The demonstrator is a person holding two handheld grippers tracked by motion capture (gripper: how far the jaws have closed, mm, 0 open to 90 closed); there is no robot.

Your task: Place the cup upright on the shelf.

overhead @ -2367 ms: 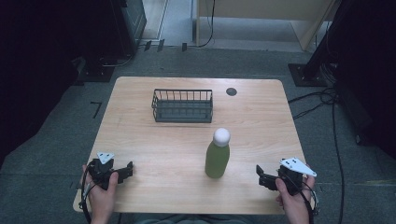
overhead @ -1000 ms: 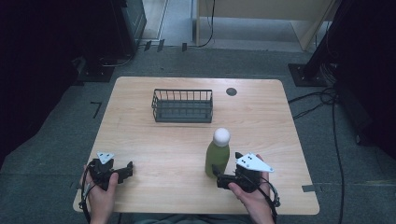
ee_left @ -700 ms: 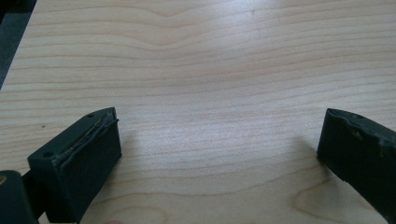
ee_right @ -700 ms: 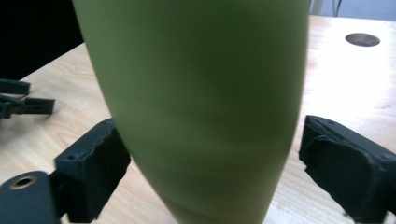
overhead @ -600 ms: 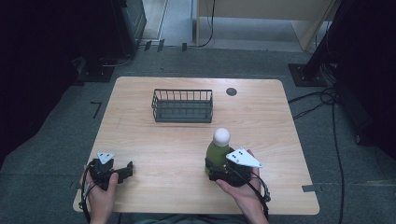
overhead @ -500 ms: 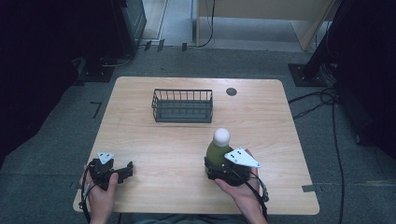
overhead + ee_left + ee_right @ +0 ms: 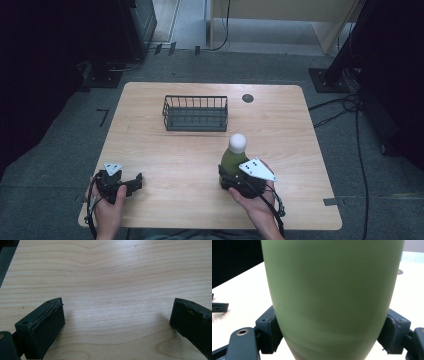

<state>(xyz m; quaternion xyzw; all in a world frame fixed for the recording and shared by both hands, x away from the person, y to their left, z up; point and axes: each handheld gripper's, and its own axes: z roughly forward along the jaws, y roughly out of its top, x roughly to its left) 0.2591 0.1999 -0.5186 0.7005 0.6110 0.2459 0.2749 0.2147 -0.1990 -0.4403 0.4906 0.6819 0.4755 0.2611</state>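
One green bottle, one wire basket, two grippers

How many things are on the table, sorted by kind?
Green bottle: 1
Wire basket: 1
Hand-held tools: 2, the left tool and the right tool
Total: 4

You will find nothing to read here: the matte green bottle with the white round cap bears no label, and the pale wooden bench carries no markings or numbers.
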